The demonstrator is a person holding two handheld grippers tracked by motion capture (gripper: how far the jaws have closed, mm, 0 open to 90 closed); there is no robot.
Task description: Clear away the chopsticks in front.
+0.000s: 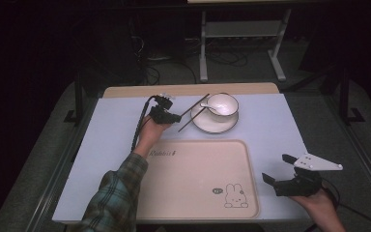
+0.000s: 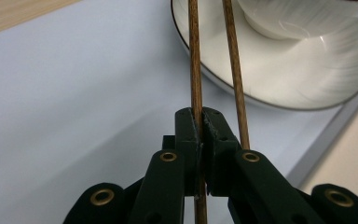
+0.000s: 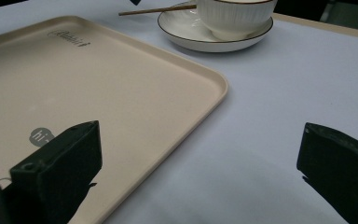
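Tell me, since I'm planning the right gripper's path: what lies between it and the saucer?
In the high view, the corner of the beige tray and bare table cover lie between the right gripper and the saucer.

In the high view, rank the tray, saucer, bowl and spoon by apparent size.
1. Beige tray, largest by far.
2. White saucer.
3. White bowl, standing on the saucer.
4. Spoon in the bowl, smallest, though partly hidden.
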